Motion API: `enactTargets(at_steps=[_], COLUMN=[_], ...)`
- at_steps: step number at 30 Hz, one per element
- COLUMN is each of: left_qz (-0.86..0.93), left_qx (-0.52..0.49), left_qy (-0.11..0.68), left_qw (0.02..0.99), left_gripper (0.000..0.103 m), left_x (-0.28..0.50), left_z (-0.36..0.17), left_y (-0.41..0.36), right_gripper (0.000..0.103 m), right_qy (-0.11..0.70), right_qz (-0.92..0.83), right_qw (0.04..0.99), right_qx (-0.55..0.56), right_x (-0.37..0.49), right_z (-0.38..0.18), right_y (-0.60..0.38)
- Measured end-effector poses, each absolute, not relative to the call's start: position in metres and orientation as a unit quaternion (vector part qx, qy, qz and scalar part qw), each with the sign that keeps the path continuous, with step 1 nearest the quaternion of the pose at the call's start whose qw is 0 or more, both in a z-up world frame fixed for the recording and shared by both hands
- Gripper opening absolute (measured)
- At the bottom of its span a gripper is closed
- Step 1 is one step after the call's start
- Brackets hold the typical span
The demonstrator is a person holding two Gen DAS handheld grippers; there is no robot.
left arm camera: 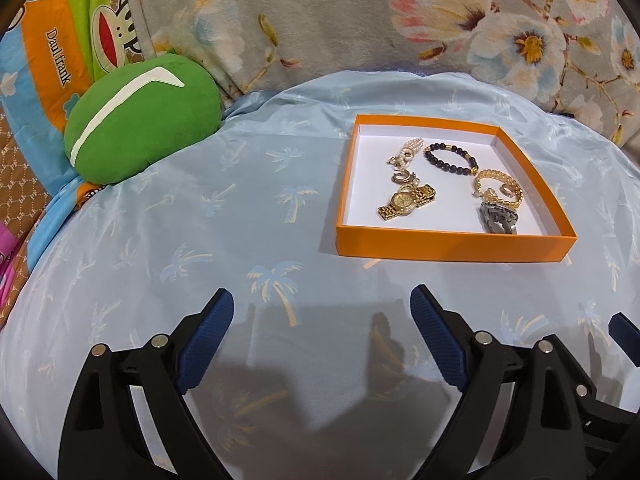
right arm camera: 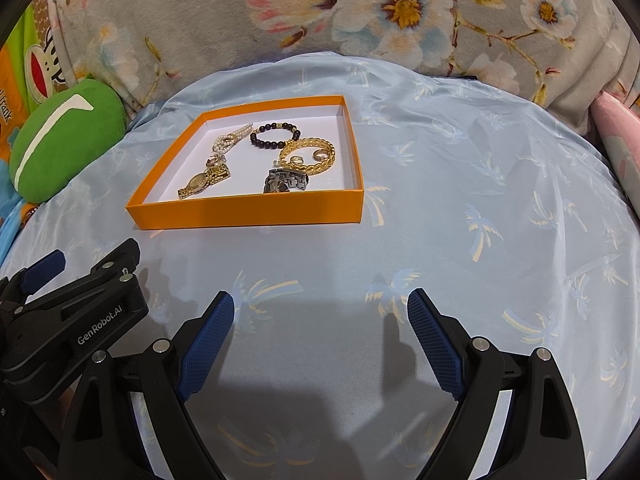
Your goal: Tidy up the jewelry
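Orange tray [left arm camera: 452, 246] on a bed covered with a pale blue sheet [left arm camera: 240, 208] printed with palm trees. All the jewelry in view lies inside the tray: a gold watch [left arm camera: 406, 201] toward its near left, a pearl piece [left arm camera: 406, 152] behind the watch, a dark bead bracelet [left arm camera: 452, 159] toward the far wall, a gold chain bracelet [left arm camera: 500, 189] to the right of the watch, and a silver watch [left arm camera: 498, 218] against the near wall. The pieces lie loosely, some touching; two small rings [right arm camera: 306, 158] rest inside the chain bracelet. No jewelry shows on the sheet outside the tray.

The left gripper [left arm camera: 322, 312] and right gripper [right arm camera: 320, 312] hover well in front of the tray, side by side, jaws wide apart and holding nothing.

Judgement: this arrangement fits either a gathering just completed or a sorting of the tray's contents about to start; the views do not settle which. A green cushion [left arm camera: 140, 120] lies left of the tray.
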State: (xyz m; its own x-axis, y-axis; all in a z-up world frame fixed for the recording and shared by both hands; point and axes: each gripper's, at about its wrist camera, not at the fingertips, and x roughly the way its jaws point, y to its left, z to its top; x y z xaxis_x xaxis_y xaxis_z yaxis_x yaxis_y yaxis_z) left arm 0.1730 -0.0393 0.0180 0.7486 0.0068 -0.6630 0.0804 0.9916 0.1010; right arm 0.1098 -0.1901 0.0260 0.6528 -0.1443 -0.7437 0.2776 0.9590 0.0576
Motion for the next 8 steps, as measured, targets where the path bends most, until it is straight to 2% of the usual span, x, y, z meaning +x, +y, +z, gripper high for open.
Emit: enactTargets(at_steps=[8], left_qz=[-0.021], left_qx=[0.069], left_qy=[0.353], left_qw=[0.933], left_gripper=[0.087], left_x=[0.1731], left_z=[0.0188], left_y=[-0.0419], right_gripper=[0.086], right_qy=[0.399], right_qz=[-0.121], right_qw=[0.905], right_qx=[0.087], right_x=[0.1101], right_z=[0.026], right_y=[-0.1916])
